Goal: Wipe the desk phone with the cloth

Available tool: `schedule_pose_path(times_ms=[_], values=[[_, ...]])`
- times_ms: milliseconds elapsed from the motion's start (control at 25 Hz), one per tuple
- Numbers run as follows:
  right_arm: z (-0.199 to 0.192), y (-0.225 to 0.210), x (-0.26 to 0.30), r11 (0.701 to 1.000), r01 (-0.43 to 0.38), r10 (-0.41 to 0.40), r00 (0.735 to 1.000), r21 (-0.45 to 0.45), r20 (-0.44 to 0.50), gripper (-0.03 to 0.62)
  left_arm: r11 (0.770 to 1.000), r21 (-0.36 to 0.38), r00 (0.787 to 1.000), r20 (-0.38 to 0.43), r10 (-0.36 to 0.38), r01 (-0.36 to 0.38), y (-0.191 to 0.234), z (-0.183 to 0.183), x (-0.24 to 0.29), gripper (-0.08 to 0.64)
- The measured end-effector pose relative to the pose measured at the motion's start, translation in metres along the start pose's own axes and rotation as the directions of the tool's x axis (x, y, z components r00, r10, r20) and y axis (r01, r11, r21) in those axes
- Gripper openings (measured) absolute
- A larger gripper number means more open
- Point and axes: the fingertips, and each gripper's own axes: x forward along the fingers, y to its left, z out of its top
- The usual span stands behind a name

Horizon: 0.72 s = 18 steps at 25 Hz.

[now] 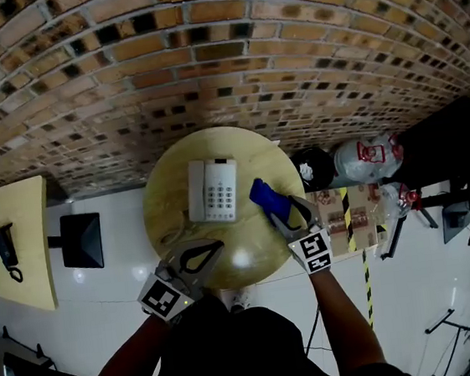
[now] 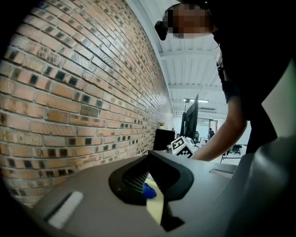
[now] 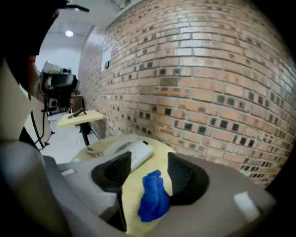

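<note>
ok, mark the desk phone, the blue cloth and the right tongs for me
desk phone [image 1: 213,191]: head view, middle of its body, beside the keypad.
blue cloth [image 3: 154,196]: right gripper view, middle of the bunched fabric.
right tongs [image 3: 149,156]: right gripper view, midway between the two open fingertips.

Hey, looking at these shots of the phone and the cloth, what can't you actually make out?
Key labels on the desk phone: too small in the head view.
Part of the phone, right gripper view: hidden behind the right hand-held gripper.
Whether the blue cloth touches a pad: unclear there.
Left gripper view: the left hand-held gripper blocks the phone; only a sliver of cloth shows.
</note>
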Motion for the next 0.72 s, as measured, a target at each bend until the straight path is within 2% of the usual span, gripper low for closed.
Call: schedule_pose_path(times_ms=[120,240,400,520,560,720], values=[[0.024,0.036,-0.04,0.998,-0.064,0.063,0.993,0.013,0.095,0.236,1.0,0.018,1.0,0.01,0.007,-0.007,-0.022,0.004,-0.007,0.002],[0.042,0.073,-0.074,0.99,-0.139,0.131,0.975,0.03,0.177,0.235,1.0,0.022,1.0,0.012,0.012,-0.012,-0.044,0.004,-0.015,0.002],[0.066,0.121,-0.115,0.967,-0.244,0.214,0.936,0.077,0.278,0.233,1.0,0.016,1.0,0.011,0.025,-0.025,-0.071,0.001,-0.027,0.002],[0.086,0.145,-0.145,0.949,-0.31,0.271,0.899,0.062,0.345,0.221,0.999,0.021,0.999,0.029,0.044,-0.044,-0.087,0.008,-0.038,0.002],[0.092,0.151,-0.154,0.944,-0.324,0.284,0.886,0.053,0.365,0.209,0.998,0.027,0.998,0.036,0.048,-0.049,-0.092,0.011,-0.042,0.002],[0.115,0.166,-0.188,0.927,-0.375,0.325,0.841,0.032,0.432,0.042,0.997,0.055,0.996,0.065,0.055,-0.059,-0.115,0.025,-0.054,0.002]])
